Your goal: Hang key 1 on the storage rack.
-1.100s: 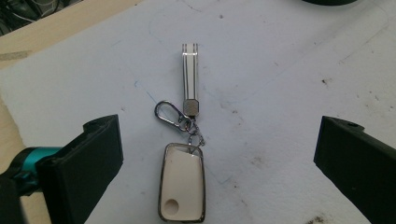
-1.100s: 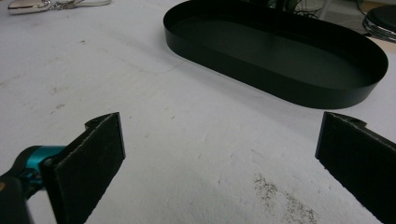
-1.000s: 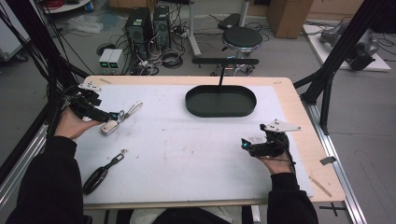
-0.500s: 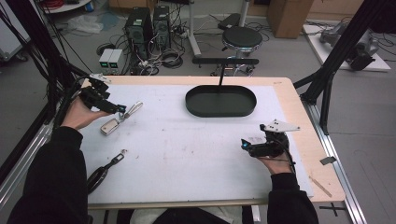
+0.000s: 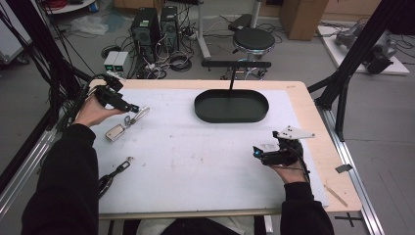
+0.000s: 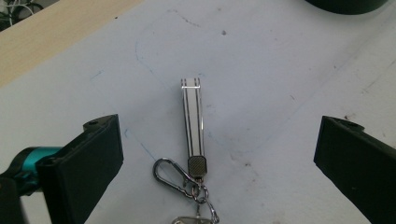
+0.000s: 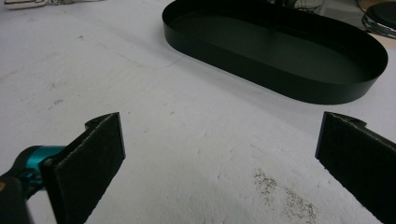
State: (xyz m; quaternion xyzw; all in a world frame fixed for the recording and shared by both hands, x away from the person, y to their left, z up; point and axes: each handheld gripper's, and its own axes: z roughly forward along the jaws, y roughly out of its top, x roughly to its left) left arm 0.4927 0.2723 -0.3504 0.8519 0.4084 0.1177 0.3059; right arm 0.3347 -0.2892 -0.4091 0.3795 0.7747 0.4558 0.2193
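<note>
Approach step: your left gripper (image 5: pixel 131 108), jaws spread, hovers over the keychain (image 6: pixel 193 122); lower and clench on its metal bar; right gripper (image 5: pixel 258 153) released, idle near the oval tray (image 5: pixel 231 116)

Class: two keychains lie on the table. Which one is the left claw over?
The far keychain, silver, with a flat strap and carabiner, between the open left claw jaws. The dark one lies at the near edge.

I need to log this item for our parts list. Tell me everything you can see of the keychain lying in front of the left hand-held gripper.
The keychain lies flat on the white table cover. It has a narrow, shiny metal-looking bar with dark lengthwise stripes, a knurled cap at its near end, a silver carabiner clip and a short chain leading to a pale tag. The left hand-held gripper hangs above it with jaws wide open, touching nothing.
</note>
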